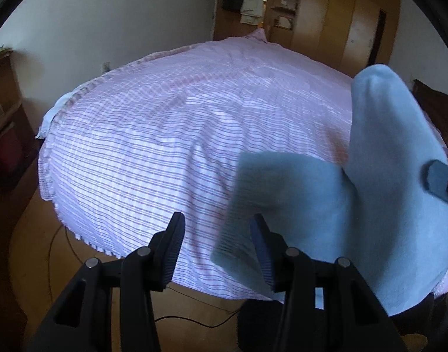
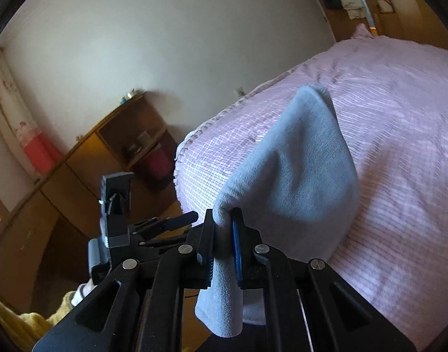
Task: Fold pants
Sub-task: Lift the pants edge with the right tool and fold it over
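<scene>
The pants (image 1: 379, 193) are light blue fleece and lie on the near right part of the bed, one leg stretching away, the other bent to the left. My left gripper (image 1: 218, 234) is open, its right finger just over the edge of the bent leg, nothing between the jaws. My right gripper (image 2: 224, 223) is shut on a bunched edge of the pants (image 2: 294, 176) and lifts it off the bed, a flap hanging below the jaws. The right gripper's tip shows in the left wrist view (image 1: 441, 182).
The bed (image 1: 171, 135) has a pink striped cover and fills most of both views. A wooden shelf unit (image 2: 86, 161) stands by the wall on the left. Wardrobes (image 1: 341, 20) stand beyond the bed. A cable (image 1: 191, 319) runs over the wooden floor.
</scene>
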### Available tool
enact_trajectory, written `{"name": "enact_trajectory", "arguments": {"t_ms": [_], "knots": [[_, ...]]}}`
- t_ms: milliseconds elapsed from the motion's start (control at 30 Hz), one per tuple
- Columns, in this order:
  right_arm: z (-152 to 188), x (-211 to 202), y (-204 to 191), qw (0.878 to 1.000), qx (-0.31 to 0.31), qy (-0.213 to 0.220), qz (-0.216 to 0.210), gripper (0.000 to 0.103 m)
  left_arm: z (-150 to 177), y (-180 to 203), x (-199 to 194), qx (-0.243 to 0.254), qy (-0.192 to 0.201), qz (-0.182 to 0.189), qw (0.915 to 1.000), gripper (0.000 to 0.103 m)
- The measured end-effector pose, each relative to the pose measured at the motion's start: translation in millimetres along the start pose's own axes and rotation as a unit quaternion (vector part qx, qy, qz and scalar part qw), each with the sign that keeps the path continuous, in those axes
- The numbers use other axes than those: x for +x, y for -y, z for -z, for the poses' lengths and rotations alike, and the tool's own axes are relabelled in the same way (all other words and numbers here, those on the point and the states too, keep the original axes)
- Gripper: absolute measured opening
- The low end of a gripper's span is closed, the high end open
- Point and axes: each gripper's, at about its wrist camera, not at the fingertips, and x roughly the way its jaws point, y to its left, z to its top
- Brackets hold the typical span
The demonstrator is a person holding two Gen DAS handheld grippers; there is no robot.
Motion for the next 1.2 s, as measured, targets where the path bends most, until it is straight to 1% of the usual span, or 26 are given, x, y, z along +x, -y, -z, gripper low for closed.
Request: {"name": "enact_trajectory", "arguments": {"t_ms": [133, 267, 400, 567, 600, 633, 700, 800, 867, 900, 967, 1033, 1100, 1133, 1167, 1200], "knots": [[-7.7, 31.1, -5.7, 1.0, -0.004, -0.019, -0.011, 0.003, -5.2, -15.0, 6.6, -0.014, -0.001, -0.008, 0.9999, 0.049], [-12.1, 64.2, -3.3, 0.999, -0.002, -0.039, -0.016, 0.003, -11.0, -28.1, 13.8, -0.023, -0.001, -0.014, 0.9996, 0.049], [-10.2, 97.2, -0.5, 0.998, -0.004, -0.061, -0.009, 0.003, -15.5, -38.4, 22.2, -0.024, -0.007, -0.021, 0.9995, 0.049], [-3.9, 131.0, 7.1, 0.996, 0.01, -0.086, -0.002, 0.003, -19.0, -49.9, 34.7, -0.025, -0.018, -0.034, 0.9989, 0.048], [-2.0, 135.6, 8.0, 0.996, 0.013, -0.089, 0.0, 0.004, -19.6, -51.1, 36.4, -0.025, -0.019, -0.036, 0.9989, 0.048], [-1.8, 140.9, 7.6, 0.996, 0.016, -0.092, 0.0, 0.008, -20.1, -51.9, 37.2, -0.025, -0.019, -0.038, 0.9988, 0.048], [0.5, 140.8, 7.8, 0.995, 0.023, -0.093, 0.003, 0.009, -21.2, -53.5, 37.1, -0.029, -0.019, -0.038, 0.9987, 0.049], [1.5, 131.1, 0.8, 0.996, 0.008, -0.083, 0.007, 0.018, -23.8, -53.9, 35.7, -0.029, -0.022, -0.03, 0.9989, 0.048], [0.5, 120.5, -2.2, 0.997, -0.001, -0.07, 0.018, 0.027, -25.1, -51.3, 33.0, -0.023, -0.023, -0.029, 0.9991, 0.049], [0.8, 114.5, -2.8, 0.998, -0.002, -0.064, 0.024, 0.029, -25.9, -49.9, 31.7, -0.02, -0.024, -0.03, 0.9991, 0.049], [1.7, 101.5, -1.0, 0.998, 0.001, -0.054, 0.03, 0.039, -27.4, -46.9, 29.1, -0.018, -0.027, -0.024, 0.9992, 0.049], [5.6, 86.3, 5.6, 0.998, 0.007, -0.05, 0.049, 0.044, -27.9, -44.4, 26.7, -0.019, -0.029, -0.005, 0.9994, 0.049], [9.7, 74.7, 11.5, 0.996, 0.011, -0.048, 0.069, 0.045, -28.4, -39.9, 24.1, -0.017, -0.031, 0.016, 0.9992, 0.05], [14.3, 66.8, 15.7, 0.996, 0.013, -0.046, 0.078, 0.046, -28.7, -37.5, 23.0, -0.015, -0.031, 0.026, 0.9991, 0.052], [19.8, 59.1, 20.4, 0.995, 0.016, -0.045, 0.088, 0.047, -29.2, -34.8, 22.3, -0.013, -0.032, 0.037, 0.9987, 0.058], [25.8, 52.3, 25.5, 0.994, 0.021, -0.044, 0.097, 0.048, -29.7, -32.2, 22.2, -0.014, -0.035, 0.046, 0.9982, 0.061]]}}
